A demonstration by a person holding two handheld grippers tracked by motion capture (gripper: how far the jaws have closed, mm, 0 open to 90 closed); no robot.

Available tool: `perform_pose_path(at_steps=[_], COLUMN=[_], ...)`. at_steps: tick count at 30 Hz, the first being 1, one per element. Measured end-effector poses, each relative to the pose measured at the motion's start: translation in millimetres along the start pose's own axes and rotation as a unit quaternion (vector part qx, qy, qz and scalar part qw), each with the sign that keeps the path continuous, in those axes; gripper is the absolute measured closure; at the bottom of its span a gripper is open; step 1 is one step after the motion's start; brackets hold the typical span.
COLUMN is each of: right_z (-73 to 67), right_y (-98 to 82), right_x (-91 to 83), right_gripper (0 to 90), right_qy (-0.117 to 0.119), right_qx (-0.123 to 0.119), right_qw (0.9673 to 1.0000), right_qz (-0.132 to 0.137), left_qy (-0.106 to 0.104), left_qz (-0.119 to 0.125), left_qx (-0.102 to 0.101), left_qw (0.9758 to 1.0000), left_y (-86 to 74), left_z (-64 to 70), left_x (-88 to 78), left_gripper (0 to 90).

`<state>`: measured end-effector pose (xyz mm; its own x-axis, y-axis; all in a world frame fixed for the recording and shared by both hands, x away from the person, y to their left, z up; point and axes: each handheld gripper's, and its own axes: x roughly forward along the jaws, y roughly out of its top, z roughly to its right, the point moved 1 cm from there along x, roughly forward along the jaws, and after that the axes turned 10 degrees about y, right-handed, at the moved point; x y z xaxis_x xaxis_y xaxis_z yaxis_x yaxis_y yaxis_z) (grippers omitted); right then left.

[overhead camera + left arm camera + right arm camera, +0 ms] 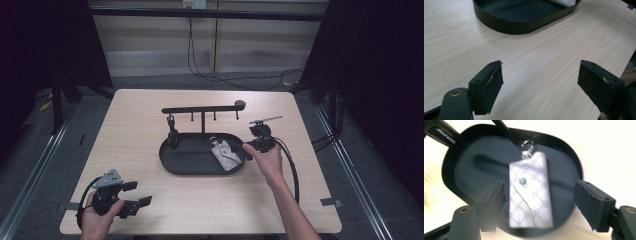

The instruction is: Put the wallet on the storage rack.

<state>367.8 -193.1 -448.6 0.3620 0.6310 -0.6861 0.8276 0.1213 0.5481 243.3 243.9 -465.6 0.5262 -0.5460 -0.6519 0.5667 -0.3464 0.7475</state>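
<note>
Toward the desk's right edge, the right gripper (pixel 248 148) hangs at the tray's (pixel 170 165) right end, jaws partly open and gripping nothing. The key pouch (pixel 530 190) lies flat in the tray between them, ring (pixel 527 145) pointing away. A good next move would be to lower squarely, straddle the pouch's long sides and close gently, clear of the tray wall. Near the front-left corner, the left gripper (pixel 135 194) rests wide open and empty.
</note>
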Motion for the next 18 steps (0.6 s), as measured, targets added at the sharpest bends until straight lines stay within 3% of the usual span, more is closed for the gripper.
perform_pose_path(at_steps=[4,9,18], right_z=[3.6,5.8,15.2], right_y=[-7.3,-17.0,-38.9], right_x=[-10.3,-24.5,-52.4], right_gripper=[18.7,18.2,17.1], right_qy=[-0.007,-0.011,-0.022], right_qx=[-0.002,-0.014,-0.011], right_qw=[0.9999,0.9997,0.9990], right_qz=[0.012,0.019,0.038], left_qy=[0.000,0.000,0.004], left_qz=[0.001,0.002,-0.002], left_qx=[-0.001,-0.005,-0.008], left_qw=[1.0000,1.0000,1.0000], left_y=[0.0,-0.1,-0.2], left_z=[0.3,-0.4,-0.3], left_x=[-0.3,-0.5,0.6], left_gripper=[20.0,19.9,19.9])
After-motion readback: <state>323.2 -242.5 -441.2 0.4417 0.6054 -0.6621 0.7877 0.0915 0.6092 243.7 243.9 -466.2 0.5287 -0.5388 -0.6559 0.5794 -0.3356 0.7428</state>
